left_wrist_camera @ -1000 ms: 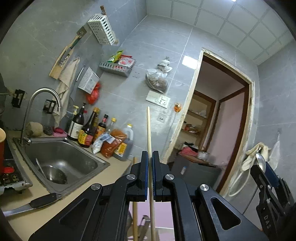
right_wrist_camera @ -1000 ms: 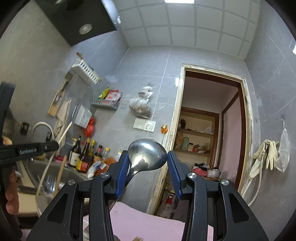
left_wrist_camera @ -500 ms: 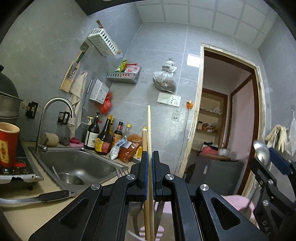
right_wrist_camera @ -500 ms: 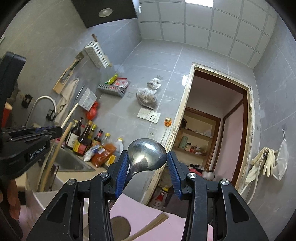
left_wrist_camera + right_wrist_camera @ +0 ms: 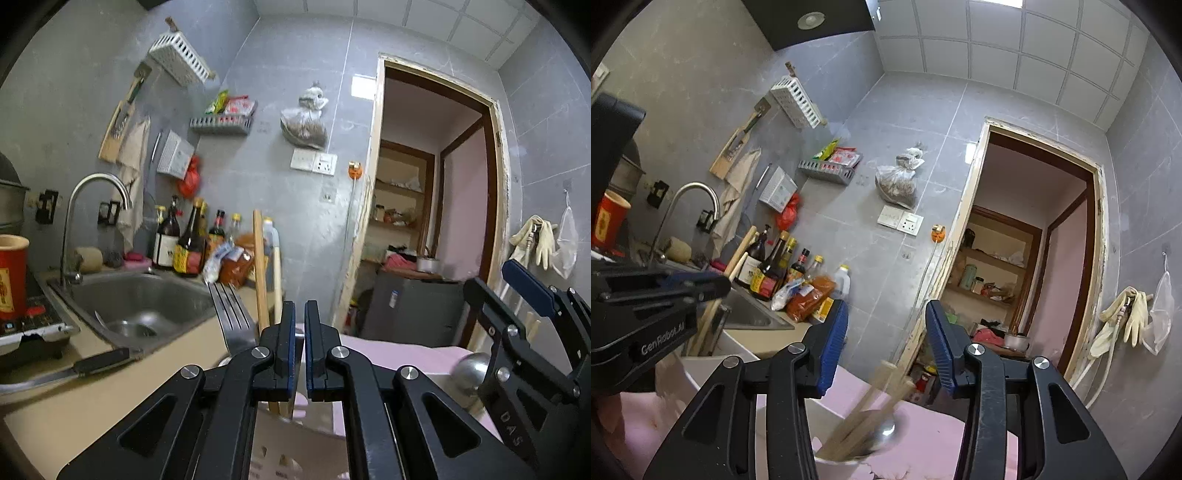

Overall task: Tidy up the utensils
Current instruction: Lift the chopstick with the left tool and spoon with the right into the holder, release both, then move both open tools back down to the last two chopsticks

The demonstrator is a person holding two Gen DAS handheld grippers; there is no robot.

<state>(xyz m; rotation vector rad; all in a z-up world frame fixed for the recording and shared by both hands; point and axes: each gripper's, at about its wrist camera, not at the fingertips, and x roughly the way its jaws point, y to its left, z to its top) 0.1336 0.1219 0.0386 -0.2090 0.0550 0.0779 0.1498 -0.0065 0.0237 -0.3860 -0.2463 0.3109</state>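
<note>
My left gripper has its jaws nearly together with nothing visible between them. Wooden chopsticks and a steel fork stand upright just left of it, their lower ends hidden behind the gripper. My right gripper is open and empty above a white cup that holds several wooden chopsticks and the steel spoon, blurred. In the left wrist view the right gripper is at the right, the spoon bowl below it.
A steel sink with a tap is at the left. Sauce bottles line the wall. A knife lies on the counter edge. A red cup stands far left. A pink cloth lies under the cup.
My right gripper has opened and the spoon has dropped into the cup. The chopstick that stood between my left jaws is gone from them; chopsticks now stand just to the left.
</note>
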